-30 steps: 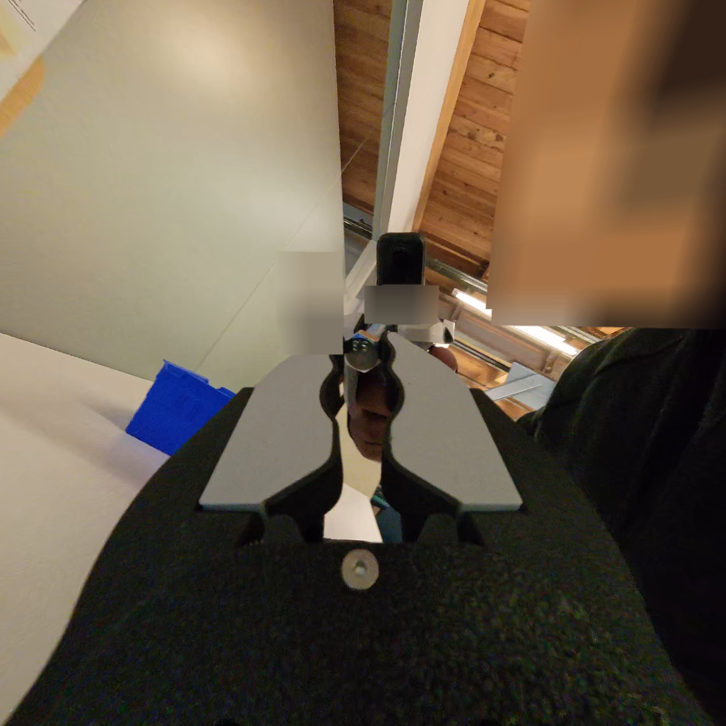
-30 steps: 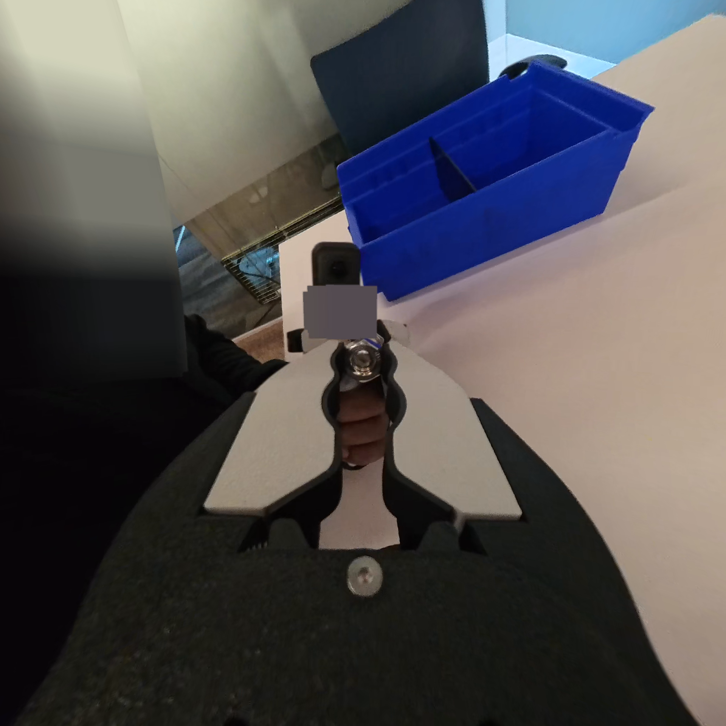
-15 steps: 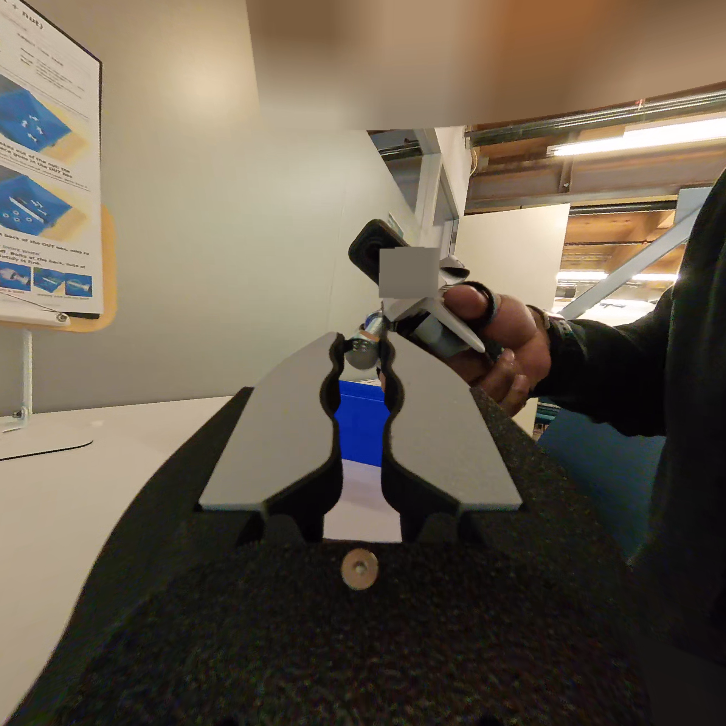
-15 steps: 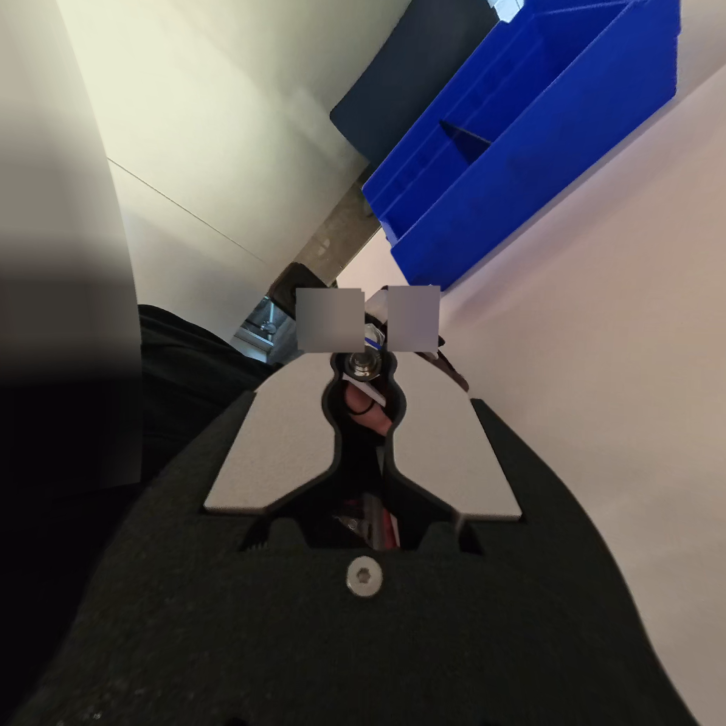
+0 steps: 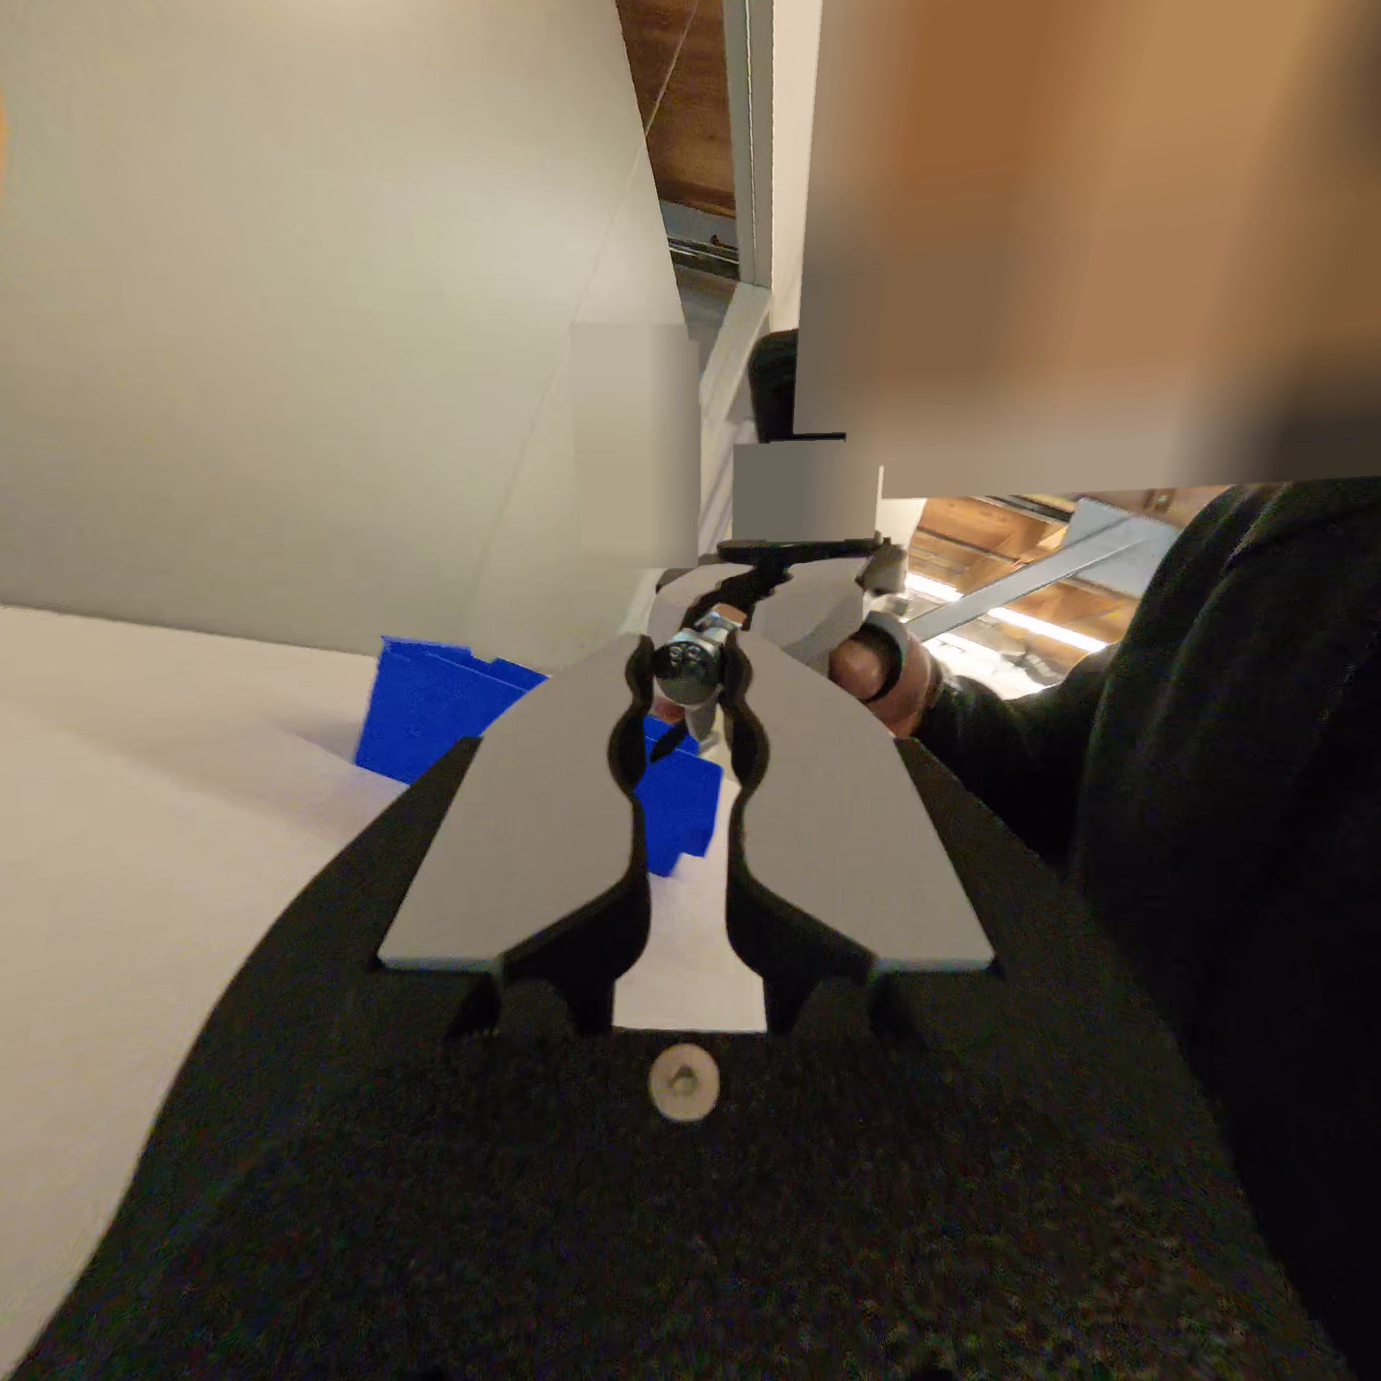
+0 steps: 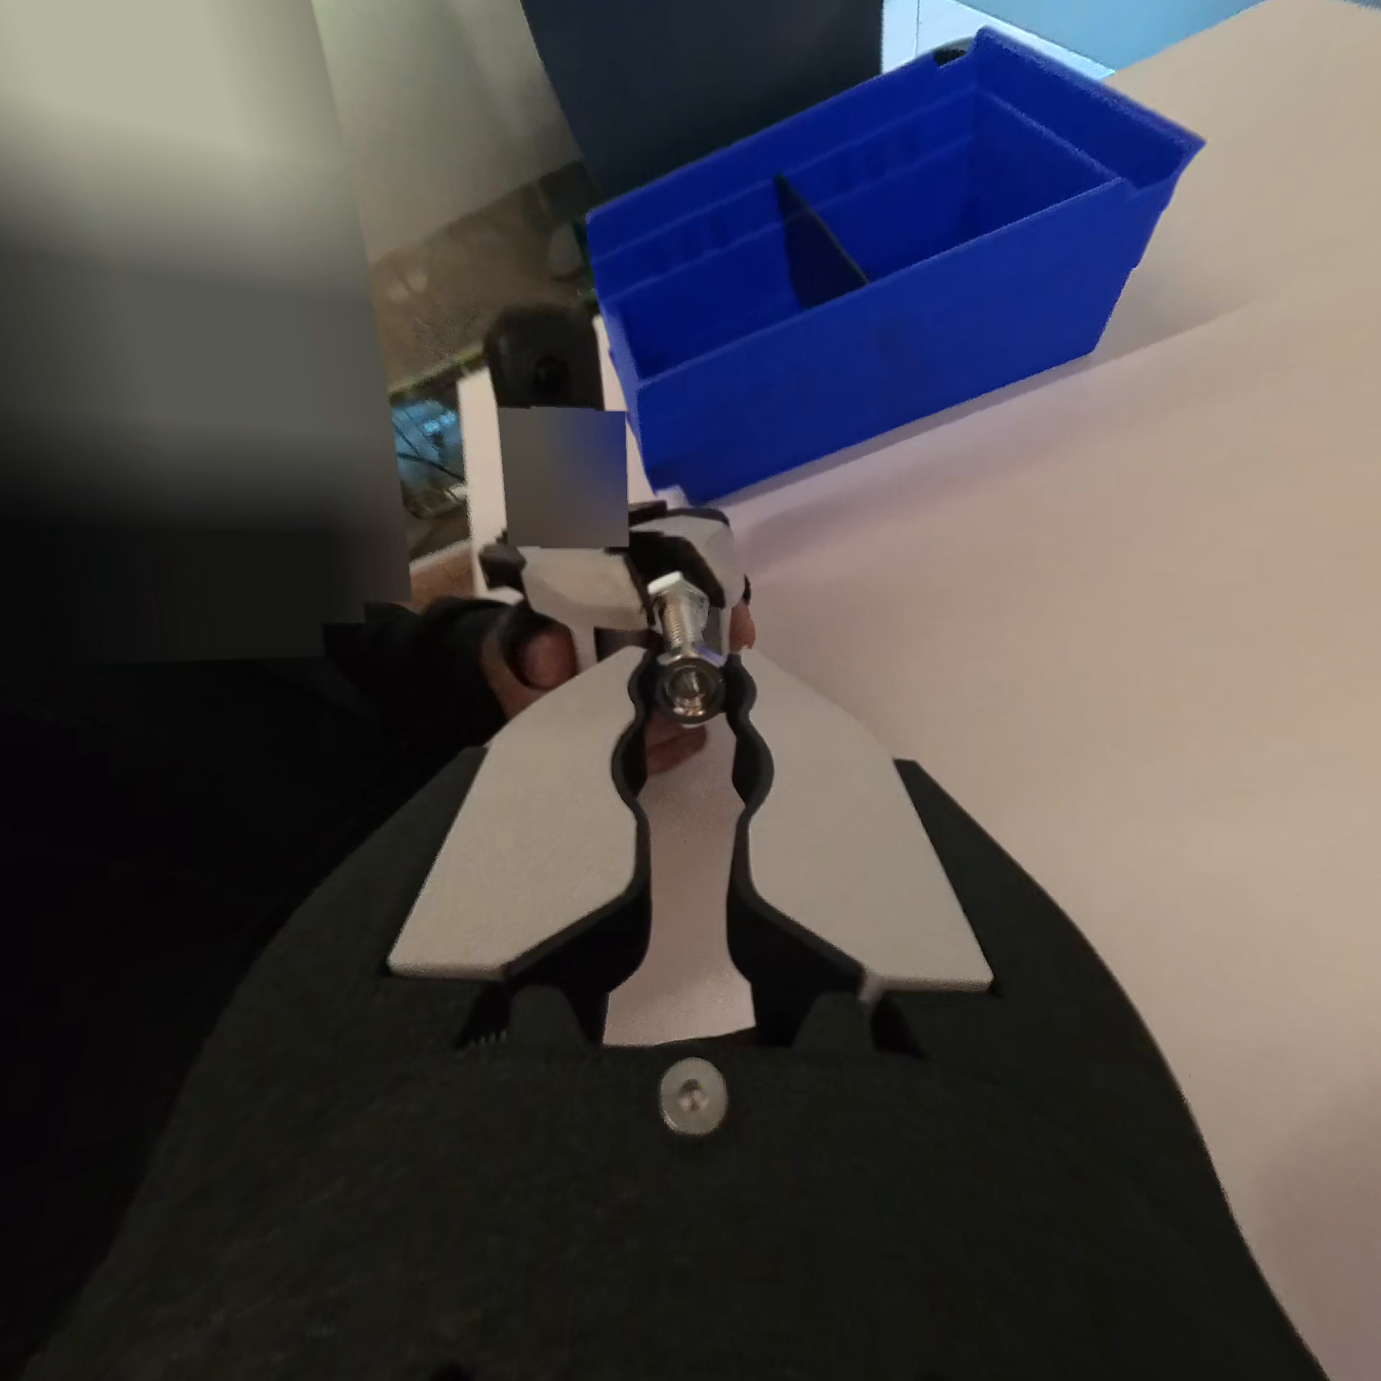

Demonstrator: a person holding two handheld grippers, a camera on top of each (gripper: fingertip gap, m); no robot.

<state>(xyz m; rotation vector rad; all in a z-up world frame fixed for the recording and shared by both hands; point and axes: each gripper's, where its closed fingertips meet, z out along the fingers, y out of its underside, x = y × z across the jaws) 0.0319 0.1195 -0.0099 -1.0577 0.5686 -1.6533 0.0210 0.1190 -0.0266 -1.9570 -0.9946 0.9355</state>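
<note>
- The left gripper is closed around the head of a silver bolt; both black pads are seen pressed against the head's sides.
- In the right wrist view, the right gripper is clamped on a silver hex nut threaded on the same bolt, a pad against each side of it.
- The threaded shank is seen running from the nut away to the far left gripper, so the two grippers face each other with bolt and nut between them, held in the air above the table.
- A hand in a dark sleeve is seen on the right gripper's handle in the left wrist view; another hand grips the left gripper's handle in the right wrist view.
- A blue bin with a middle divider stands on the white table, beyond the grippers and to the right in the right wrist view; what lies in its compartments cannot be made out.
- The same bin is seen partly hidden behind the fingers in the left wrist view, near a pale wall.
</note>
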